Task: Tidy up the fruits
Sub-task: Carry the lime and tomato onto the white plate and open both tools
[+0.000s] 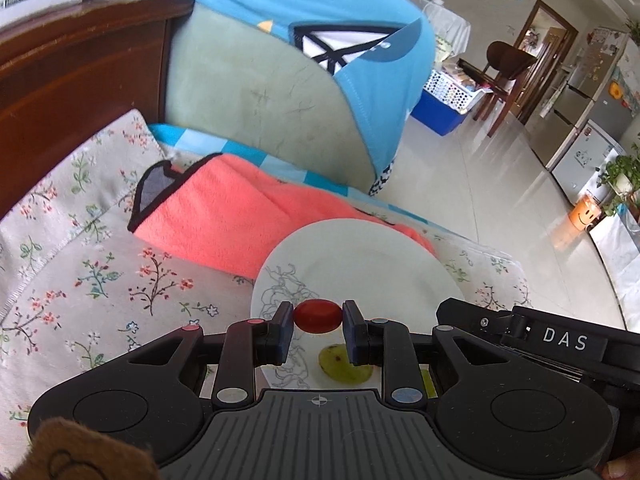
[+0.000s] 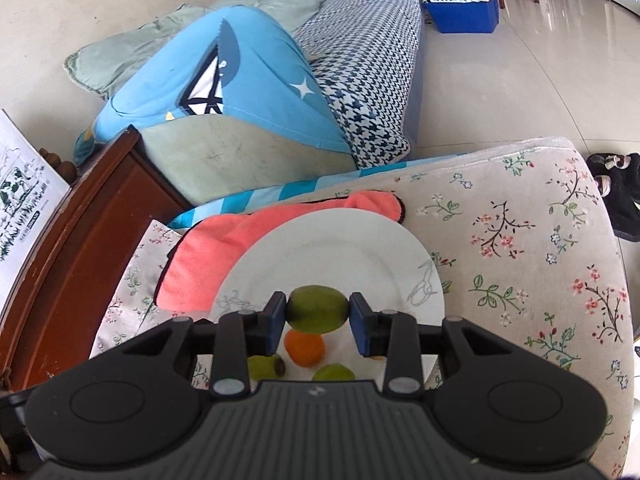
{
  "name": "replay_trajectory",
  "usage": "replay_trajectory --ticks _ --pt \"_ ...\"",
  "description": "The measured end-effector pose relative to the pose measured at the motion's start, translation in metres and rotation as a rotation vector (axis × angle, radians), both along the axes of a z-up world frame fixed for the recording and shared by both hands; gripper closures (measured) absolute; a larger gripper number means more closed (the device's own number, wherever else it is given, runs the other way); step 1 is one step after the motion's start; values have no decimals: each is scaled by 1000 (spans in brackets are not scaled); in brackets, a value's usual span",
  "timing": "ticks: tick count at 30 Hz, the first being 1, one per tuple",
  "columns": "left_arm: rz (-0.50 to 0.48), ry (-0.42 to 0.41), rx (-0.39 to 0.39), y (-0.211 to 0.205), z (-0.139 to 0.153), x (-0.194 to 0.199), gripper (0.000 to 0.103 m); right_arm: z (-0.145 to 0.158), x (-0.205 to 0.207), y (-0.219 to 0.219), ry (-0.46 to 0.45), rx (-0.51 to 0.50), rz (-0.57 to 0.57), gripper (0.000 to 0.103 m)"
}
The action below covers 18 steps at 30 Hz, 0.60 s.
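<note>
A white plate (image 1: pixel 360 256) with a grey line drawing lies on a floral cushion; it also shows in the right wrist view (image 2: pixel 320 248). My left gripper (image 1: pixel 317 316) is shut on a small red fruit (image 1: pixel 317 315), held over the plate's near edge. A green fruit (image 1: pixel 344 364) lies on the plate below it. My right gripper (image 2: pixel 318 310) is shut on a green fruit (image 2: pixel 318 309) above the plate. Under it lie an orange fruit (image 2: pixel 304 347) and two more green fruits (image 2: pixel 264 366) (image 2: pixel 333 373).
A pink towel (image 1: pixel 224 216) lies under the plate's far side on the floral cushion (image 2: pixel 520 264). A dark wooden frame (image 1: pixel 72 92) stands on the left. A blue and green pillow (image 2: pixel 224 92) lies beyond. Tiled floor (image 1: pixel 500 200) is to the right.
</note>
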<state>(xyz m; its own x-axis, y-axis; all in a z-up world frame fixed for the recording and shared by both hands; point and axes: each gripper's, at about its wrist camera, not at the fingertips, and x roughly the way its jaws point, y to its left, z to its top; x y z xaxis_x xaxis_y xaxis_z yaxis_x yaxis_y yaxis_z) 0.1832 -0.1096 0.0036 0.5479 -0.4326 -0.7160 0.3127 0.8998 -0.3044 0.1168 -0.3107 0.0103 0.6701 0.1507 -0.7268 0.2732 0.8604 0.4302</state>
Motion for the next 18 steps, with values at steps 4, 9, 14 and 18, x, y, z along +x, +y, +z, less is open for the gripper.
replay_trajectory --ticks 4,9,14,18 --pt "4 24 -6 -2 -7 7 79 -9 7 -1 24 21 -8 69" --pt "18 41 0 -4 -13 12 79 -13 11 -1 28 21 -13 68" --pt "24 45 -33 -4 -11 11 59 -12 13 -3 18 26 -27 66" --pt "61 -26 -42 0 1 5 20 -9 11 -4 11 35 -22 64"
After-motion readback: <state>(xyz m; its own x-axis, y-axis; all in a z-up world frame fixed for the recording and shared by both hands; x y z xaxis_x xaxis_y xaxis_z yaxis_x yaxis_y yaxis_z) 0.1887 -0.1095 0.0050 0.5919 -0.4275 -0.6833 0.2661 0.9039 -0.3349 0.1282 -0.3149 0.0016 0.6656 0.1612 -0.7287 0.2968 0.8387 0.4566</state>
